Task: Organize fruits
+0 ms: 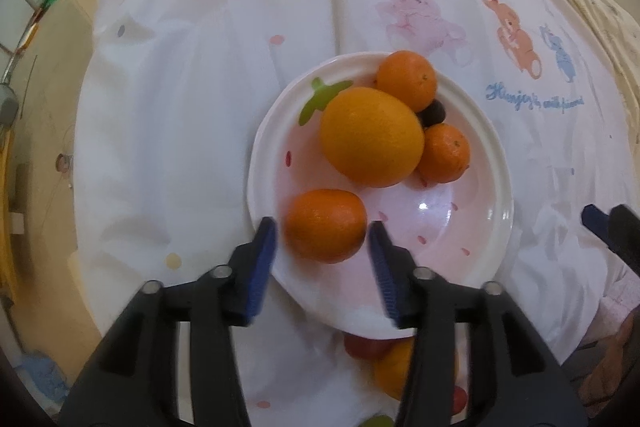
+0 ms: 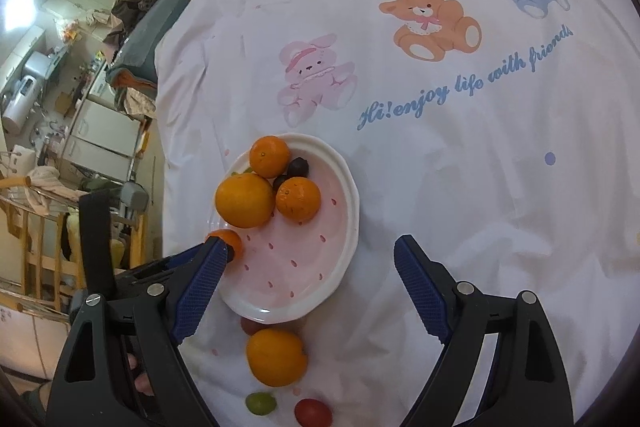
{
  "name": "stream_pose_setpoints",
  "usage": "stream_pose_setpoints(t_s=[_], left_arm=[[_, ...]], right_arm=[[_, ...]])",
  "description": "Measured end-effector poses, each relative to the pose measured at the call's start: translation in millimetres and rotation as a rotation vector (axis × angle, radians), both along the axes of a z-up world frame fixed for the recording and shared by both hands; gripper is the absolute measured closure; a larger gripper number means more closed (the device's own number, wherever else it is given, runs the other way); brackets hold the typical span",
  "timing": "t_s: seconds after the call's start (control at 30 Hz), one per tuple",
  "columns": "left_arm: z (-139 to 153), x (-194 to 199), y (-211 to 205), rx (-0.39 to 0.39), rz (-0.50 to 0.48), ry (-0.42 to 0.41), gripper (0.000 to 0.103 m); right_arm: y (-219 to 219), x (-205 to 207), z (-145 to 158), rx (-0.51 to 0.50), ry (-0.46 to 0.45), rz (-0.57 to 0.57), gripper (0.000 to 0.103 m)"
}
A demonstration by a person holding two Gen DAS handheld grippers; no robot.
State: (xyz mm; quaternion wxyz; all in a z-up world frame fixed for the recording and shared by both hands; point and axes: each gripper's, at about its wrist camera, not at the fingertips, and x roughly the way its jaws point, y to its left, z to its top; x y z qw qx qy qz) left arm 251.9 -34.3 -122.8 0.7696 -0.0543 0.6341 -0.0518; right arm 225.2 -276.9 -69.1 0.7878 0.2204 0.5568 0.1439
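Step in hand: placing a mandarin in the plate on the bed. Left tool brackets it, jaws apart, contact not evident. Right tool gapes empty. Next: withdraw cleanly. An orange, grape and tomato lie off the plate's near rim.

1. The plate is white-rimmed, pink inside with red seed marks.
2. The bedsheet is white, printed with pink, tan and blue animals.
3. The tool is black with blue fingers.
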Motion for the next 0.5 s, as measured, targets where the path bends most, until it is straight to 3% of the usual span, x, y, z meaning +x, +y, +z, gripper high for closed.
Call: stream_pose_setpoints(t_s=[0.07,0.5], left_arm=[[5,-2,1,0.0,0.005,-0.021,0.021],[38,-7,19,-0.002,0.048,-0.137,0.02]], right_arm=[[2,1,-2,-0.017,0.001,0.009,0.015],[14,-3,6,-0.048,-0.024,0.047,0.015]])
